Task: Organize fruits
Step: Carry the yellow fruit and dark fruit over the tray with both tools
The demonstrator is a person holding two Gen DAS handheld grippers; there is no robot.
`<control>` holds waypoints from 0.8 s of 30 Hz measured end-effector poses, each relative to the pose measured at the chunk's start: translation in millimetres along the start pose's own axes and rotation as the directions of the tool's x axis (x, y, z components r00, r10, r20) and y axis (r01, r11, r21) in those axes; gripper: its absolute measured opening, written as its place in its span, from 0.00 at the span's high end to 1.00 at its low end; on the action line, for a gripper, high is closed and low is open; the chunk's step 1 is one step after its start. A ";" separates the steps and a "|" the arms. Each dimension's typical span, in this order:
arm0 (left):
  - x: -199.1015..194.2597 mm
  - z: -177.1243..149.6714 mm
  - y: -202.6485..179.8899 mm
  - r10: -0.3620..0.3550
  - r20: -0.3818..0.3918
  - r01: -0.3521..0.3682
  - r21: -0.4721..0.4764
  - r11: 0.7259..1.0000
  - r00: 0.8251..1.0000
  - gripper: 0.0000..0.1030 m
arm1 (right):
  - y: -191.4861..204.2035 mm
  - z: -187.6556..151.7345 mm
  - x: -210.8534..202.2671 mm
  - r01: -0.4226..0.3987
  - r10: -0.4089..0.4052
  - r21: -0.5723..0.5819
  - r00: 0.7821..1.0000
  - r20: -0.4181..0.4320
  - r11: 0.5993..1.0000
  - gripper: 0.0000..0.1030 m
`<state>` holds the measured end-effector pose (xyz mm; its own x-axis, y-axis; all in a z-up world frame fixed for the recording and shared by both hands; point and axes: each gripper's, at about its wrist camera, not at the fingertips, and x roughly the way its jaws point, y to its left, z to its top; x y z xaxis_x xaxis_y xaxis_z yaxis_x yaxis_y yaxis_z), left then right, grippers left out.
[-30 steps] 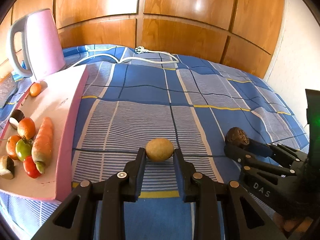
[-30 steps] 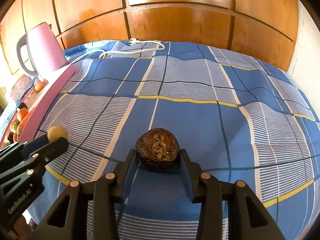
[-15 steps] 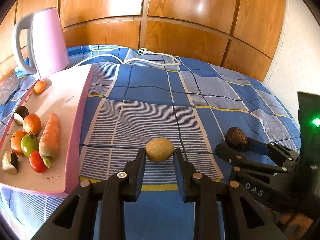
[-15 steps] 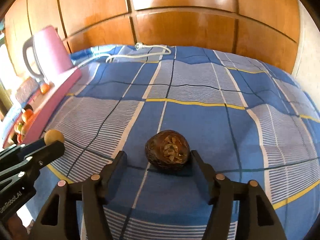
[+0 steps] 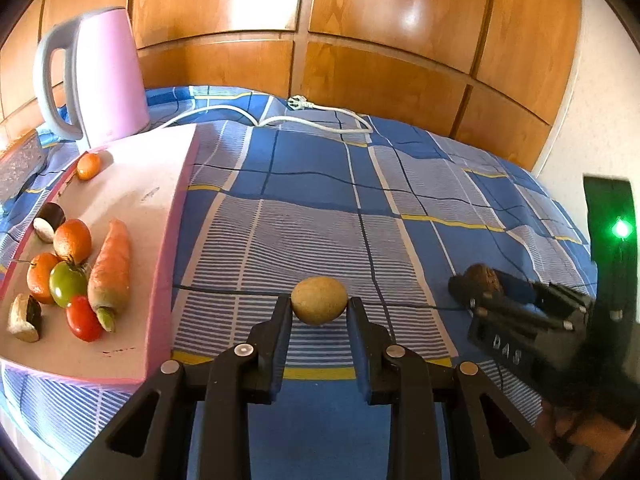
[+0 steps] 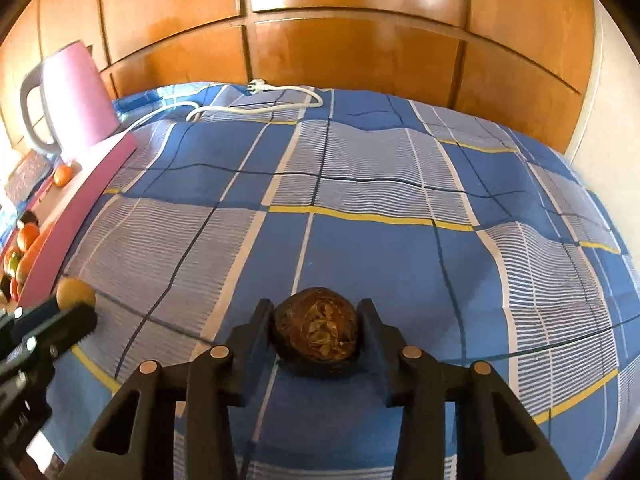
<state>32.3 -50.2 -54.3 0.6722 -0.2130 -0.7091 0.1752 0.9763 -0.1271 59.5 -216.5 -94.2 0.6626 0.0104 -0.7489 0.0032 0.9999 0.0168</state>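
Left wrist view: we see the left gripper (image 5: 319, 307) clamped on a tan round fruit (image 5: 319, 299), near the pink tray (image 5: 164, 216) at the bedspread's (image 5: 320, 184) left edge. Our right gripper (image 6: 316, 322) grips a dark wrinkled fruit (image 6: 316, 330) above the bedspread's near edge.

Bedroom: checked bedspread (image 6: 360, 240) (wooden wardrobe (image 6: 352, 52) behind).

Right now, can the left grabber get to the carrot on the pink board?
Probably not yet. The left gripper is shut on the tan fruit, so its jaws are full. The carrot lies uncovered on the pink board, tomatoes touching its near end.
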 end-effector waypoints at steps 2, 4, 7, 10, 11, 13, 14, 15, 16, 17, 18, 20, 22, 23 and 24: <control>-3.0 1.1 1.6 0.003 0.007 -0.003 -0.006 1.000 1.000 0.73 | 3.3 -3.2 -3.7 -0.011 0.011 -0.010 1.000 -0.004 1.000 0.58; -8.4 3.7 4.5 0.007 0.023 -0.007 -0.014 1.000 1.000 0.73 | 7.0 -4.8 -6.6 -0.028 0.028 -0.020 1.000 -0.010 0.999 0.58; -15.8 8.4 10.8 0.015 0.045 -0.013 -0.034 0.999 0.999 0.73 | 15.2 -4.7 -9.9 -0.051 0.050 -0.037 0.999 -0.011 0.998 0.58; -21.6 11.6 19.2 0.028 0.055 -0.025 -0.053 0.998 0.998 0.73 | 26.6 -2.2 -13.0 -0.080 0.079 -0.062 0.997 -0.010 0.995 0.58; -23.1 12.5 22.4 0.031 0.056 -0.027 -0.060 0.998 0.998 0.73 | 31.2 -1.2 -14.2 -0.091 0.090 -0.071 0.996 -0.009 0.993 0.58; -27.9 14.2 28.8 0.043 0.063 -0.039 -0.075 0.996 0.997 0.73 | 40.4 1.6 -16.1 -0.113 0.112 -0.089 0.994 -0.009 0.990 0.58; -30.5 15.2 32.1 0.049 0.068 -0.043 -0.081 0.996 0.996 0.73 | 44.7 3.5 -17.0 -0.122 0.121 -0.099 0.993 -0.008 0.988 0.58; -33.8 16.4 36.4 0.054 0.074 -0.047 -0.091 0.995 0.996 0.73 | 49.6 5.5 -18.2 -0.132 0.132 -0.111 0.991 -0.008 0.985 0.58; -36.2 17.2 39.8 0.058 0.079 -0.050 -0.098 0.994 0.995 0.73 | 52.8 6.7 -19.1 -0.138 0.138 -0.118 0.990 -0.007 0.983 0.58; -38.7 18.0 43.4 0.064 0.084 -0.055 -0.106 0.993 0.994 0.73 | 58.0 8.9 -20.0 -0.149 0.150 -0.126 0.989 -0.007 0.981 0.58; -41.4 19.4 48.4 0.073 0.090 -0.063 -0.114 0.991 0.993 0.73 | 62.0 11.0 -20.1 -0.161 0.161 -0.132 0.987 -0.009 0.978 0.58; -44.5 21.0 56.2 0.089 0.095 -0.076 -0.128 0.989 0.992 0.73 | 71.2 16.3 -21.0 -0.189 0.189 -0.144 0.982 -0.012 0.971 0.58; -48.0 22.6 67.0 0.107 0.100 -0.091 -0.151 0.984 0.989 0.73 | 79.8 20.6 -22.2 -0.214 0.215 -0.155 0.977 -0.016 0.964 0.58; -49.1 23.3 72.1 0.116 0.101 -0.099 -0.162 0.982 0.988 0.73 | 86.4 23.3 -23.3 -0.230 0.231 -0.166 0.973 -0.017 0.959 0.58; -50.3 24.4 79.0 0.129 0.100 -0.111 -0.175 0.978 0.987 0.73 | 91.5 25.1 -24.1 -0.241 0.242 -0.177 0.970 -0.017 0.954 0.58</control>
<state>29.9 36.7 -11.8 0.7578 -0.0876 -0.6466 -0.0287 0.9855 -0.1671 62.6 -125.6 -58.0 0.6309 0.2519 -0.7339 -0.2892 0.9540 0.0788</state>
